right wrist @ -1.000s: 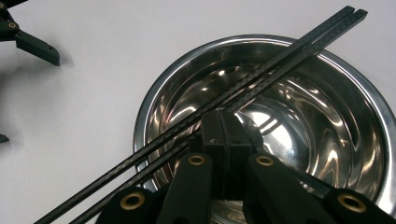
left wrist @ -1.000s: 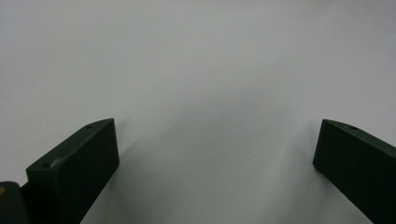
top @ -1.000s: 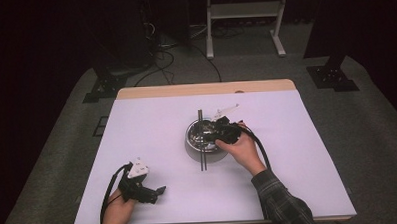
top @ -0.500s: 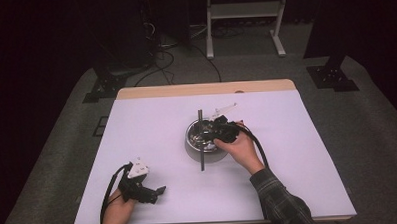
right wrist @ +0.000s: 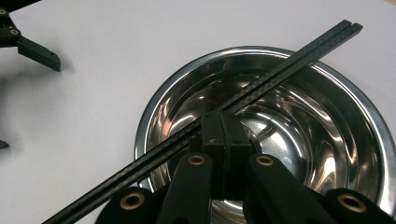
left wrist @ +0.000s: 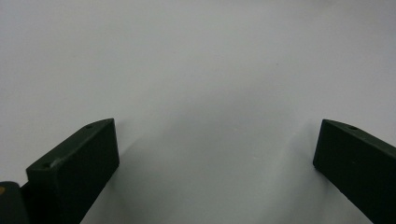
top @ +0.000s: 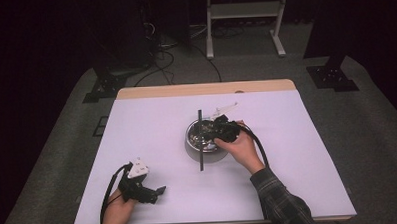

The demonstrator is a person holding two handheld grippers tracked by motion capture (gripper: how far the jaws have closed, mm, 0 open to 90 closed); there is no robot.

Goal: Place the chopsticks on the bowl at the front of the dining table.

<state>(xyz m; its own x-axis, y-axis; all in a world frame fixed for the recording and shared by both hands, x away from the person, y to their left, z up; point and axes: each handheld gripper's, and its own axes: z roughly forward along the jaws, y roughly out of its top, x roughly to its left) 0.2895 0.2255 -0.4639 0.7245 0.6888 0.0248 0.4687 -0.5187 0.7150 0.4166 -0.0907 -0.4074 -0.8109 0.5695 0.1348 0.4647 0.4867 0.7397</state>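
The right hand-held gripper [right wrist: 223,122] is closed tight over the steel bowl [right wrist: 336,154], its two black jaws pressed together around the middle of a pair of black chopsticks [right wrist: 275,74] that lie level across the bowl's rim, one end sticking out past the rim on each side of the jaws. In the high view the bowl [top: 193,138] sits directly under this hand-held gripper [top: 218,131], near the middle of the white bench [top: 298,153]. The left hand-held gripper [top: 159,191] rests well apart from the bowl at the near edge of the bench, its jaws spread wide with bare bench surface between them.
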